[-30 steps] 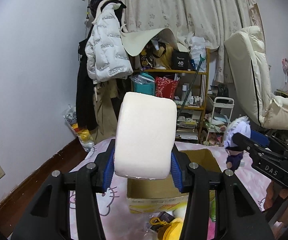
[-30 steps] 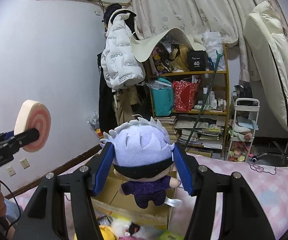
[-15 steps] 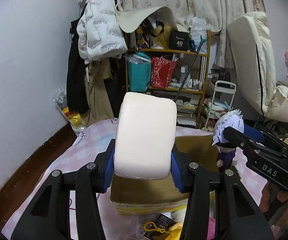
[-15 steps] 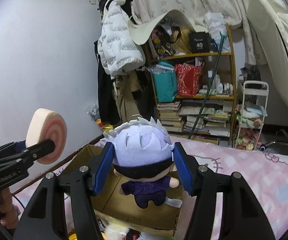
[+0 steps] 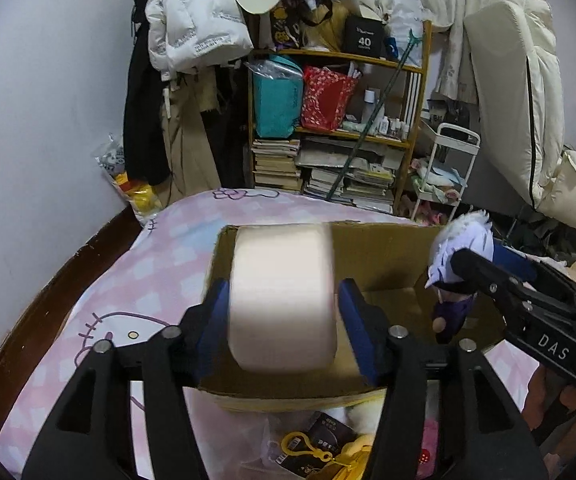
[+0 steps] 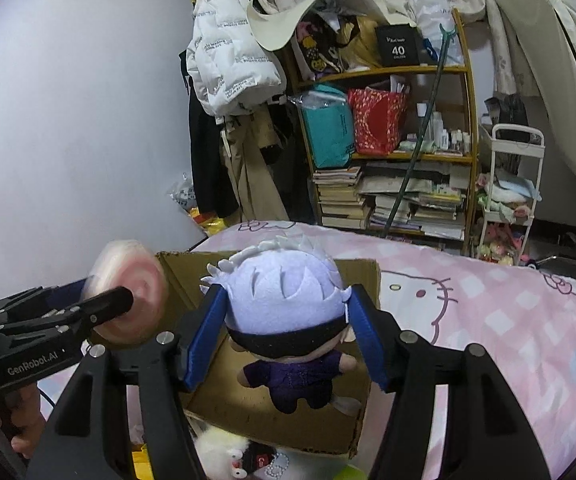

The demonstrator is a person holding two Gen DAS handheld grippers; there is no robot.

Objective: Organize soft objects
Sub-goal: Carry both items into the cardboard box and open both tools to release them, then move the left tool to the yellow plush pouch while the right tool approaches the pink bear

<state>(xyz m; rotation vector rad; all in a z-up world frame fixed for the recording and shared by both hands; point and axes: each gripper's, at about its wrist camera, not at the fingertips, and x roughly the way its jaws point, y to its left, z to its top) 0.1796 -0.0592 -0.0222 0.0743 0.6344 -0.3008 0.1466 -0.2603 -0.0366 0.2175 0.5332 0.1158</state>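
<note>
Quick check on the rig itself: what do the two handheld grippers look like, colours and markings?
Both are black, angular frames with silver bolts and blue pads on the fingers. The left gripper reads "GenRobot.AI" in the right wrist view; the right gripper reads "DAS" in the left wrist view. No cables or sleeves are clearly visible.

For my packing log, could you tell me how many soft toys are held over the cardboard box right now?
2: the swirl cushion in the left gripper and the white-haired doll in the right gripper, both above the cardboard box. More plush lies half-hidden below.
</note>
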